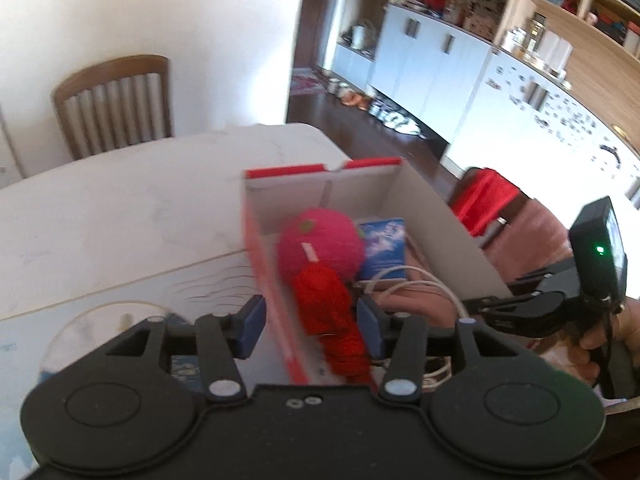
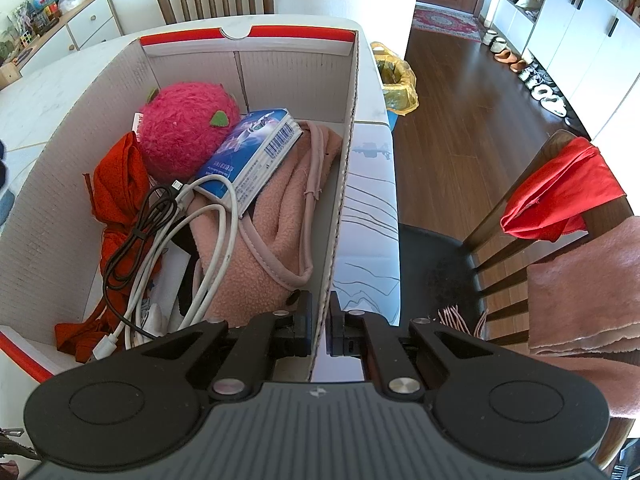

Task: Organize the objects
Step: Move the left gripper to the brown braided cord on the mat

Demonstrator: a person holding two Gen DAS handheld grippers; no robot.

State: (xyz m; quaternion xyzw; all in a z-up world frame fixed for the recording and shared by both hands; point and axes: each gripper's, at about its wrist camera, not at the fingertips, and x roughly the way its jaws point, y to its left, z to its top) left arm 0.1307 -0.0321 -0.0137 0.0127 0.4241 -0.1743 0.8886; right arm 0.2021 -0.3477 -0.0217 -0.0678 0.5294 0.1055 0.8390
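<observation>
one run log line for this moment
right claw: shut on box wall | left claw: open, straddling other wall | box: full

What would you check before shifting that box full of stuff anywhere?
1. Right tool clamps the box's right wall: ok.
2. Left tool straddles the left wall, fingers apart, no grip: not ok.
3. Blue carton, pink plush ball, cables inside the box: ok.
4. Red cloth below the rim: cannot tell.
5. Box fully on the table: cannot tell.
</observation>
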